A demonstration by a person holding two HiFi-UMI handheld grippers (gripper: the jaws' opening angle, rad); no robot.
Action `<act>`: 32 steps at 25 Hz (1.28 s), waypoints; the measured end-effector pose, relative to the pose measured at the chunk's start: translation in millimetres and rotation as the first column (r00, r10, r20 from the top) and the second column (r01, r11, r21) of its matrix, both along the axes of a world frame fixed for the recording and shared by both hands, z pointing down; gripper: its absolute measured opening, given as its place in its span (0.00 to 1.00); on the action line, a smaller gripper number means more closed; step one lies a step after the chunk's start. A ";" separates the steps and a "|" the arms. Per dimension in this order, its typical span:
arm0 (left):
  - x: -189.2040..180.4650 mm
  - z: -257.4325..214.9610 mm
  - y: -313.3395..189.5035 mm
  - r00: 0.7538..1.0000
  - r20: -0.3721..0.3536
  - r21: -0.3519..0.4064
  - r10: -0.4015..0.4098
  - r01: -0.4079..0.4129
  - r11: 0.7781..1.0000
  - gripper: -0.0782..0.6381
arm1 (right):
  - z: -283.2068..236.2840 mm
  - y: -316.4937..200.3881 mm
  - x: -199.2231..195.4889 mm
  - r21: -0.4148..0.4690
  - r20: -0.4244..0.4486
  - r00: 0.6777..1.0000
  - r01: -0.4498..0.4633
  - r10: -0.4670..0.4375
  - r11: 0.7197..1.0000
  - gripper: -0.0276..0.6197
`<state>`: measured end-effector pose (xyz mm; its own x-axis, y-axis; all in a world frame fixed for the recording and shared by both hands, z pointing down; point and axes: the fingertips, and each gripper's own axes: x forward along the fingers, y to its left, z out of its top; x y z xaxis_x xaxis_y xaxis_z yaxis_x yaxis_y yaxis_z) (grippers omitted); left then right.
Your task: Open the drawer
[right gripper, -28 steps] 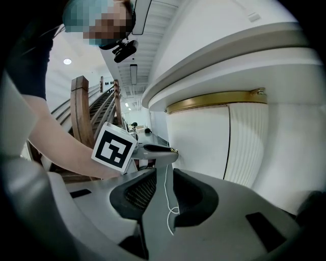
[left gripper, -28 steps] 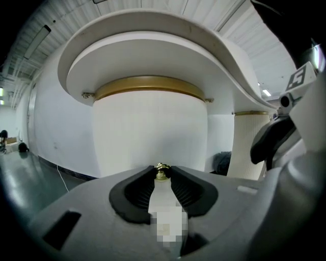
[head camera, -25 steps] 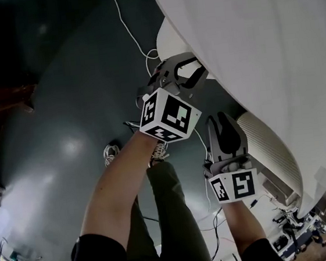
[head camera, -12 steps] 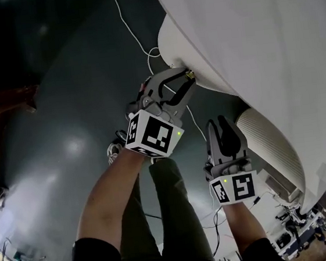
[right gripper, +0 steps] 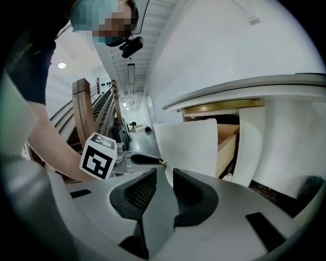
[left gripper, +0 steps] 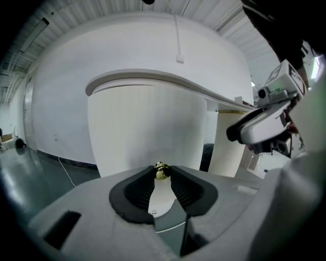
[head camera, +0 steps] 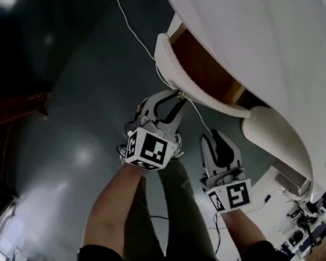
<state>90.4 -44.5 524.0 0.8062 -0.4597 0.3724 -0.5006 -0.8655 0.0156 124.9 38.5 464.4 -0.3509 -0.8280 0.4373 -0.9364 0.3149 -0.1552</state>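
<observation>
While the drawer (head camera: 166,62) stood part-way out from beneath the white tabletop (head camera: 256,28), its brown wooden inside was exposed at the upper middle of the head view. The small brass knob (left gripper: 162,171) on its curved white front was clamped between the pad tips of the left gripper (head camera: 178,98). Just beside it, the right gripper (right gripper: 165,176) was held short of the drawer, its jaws narrowly parted with nothing between them. A ribbed pedestal (head camera: 272,138) was seen beside the drawer, and a white cable (head camera: 134,31) was seen trailing over the dark floor (head camera: 64,138).
</observation>
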 end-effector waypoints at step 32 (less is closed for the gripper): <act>-83.5 7.8 81.5 0.988 0.052 -0.071 0.144 -0.140 0.988 0.25 | -31.5 90.8 -75.0 0.051 0.016 0.951 -0.310 0.309 0.950 0.20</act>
<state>6.9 37.0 531.8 0.8380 -0.3147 0.4458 -0.3748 -0.9257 0.0510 49.9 129.4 432.9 -0.0772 -0.9182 0.3886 -0.9879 0.0178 -0.1540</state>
